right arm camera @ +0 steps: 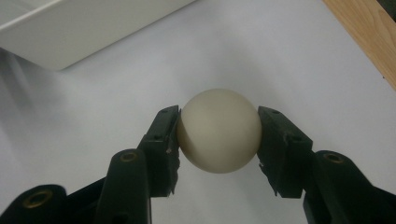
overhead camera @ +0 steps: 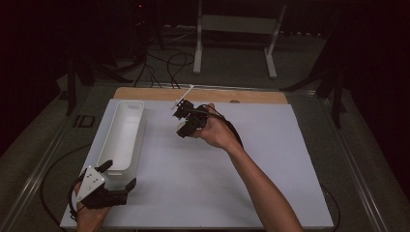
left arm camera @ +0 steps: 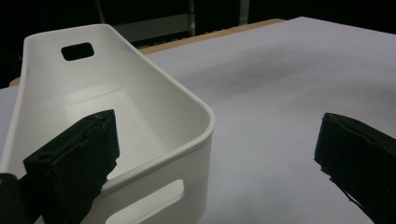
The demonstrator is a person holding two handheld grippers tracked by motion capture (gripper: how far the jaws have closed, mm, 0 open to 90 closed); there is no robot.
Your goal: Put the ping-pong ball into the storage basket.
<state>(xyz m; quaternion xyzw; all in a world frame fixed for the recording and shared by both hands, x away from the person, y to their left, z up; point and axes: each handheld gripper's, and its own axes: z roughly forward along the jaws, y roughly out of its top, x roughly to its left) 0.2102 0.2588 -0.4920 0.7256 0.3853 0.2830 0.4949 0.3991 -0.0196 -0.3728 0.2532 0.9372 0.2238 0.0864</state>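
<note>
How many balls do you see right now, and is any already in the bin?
1. The ball is clamped in the right hand-held gripper above the white mat, right of the bin. The bin's visible inside holds none, though its near end is partly hidden in the high view.

My work surface is a white sheet (overhead camera: pixel 270 159) laid over a wooden board (overhead camera: pixel 203 94), whose bare light-brown edge shows along the far side. The board rests on a table with metal rails (overhead camera: pixel 41 166) running down both sides. Beyond the table lies a grey floor (overhead camera: pixel 232 63). On it stands a white frame stand (overhead camera: pixel 237 29) with two legs and flat feet. Black cables (overhead camera: pixel 162 65) loop across the floor to the left of that stand. A dark stand (overhead camera: pixel 72 82) rises at the left and another at the right (overhead camera: pixel 336 89). The surroundings are black and unlit; a small red indicator light (overhead camera: pixel 140 7) glows at the far back. Illumination falls mainly on the sheet.
</note>
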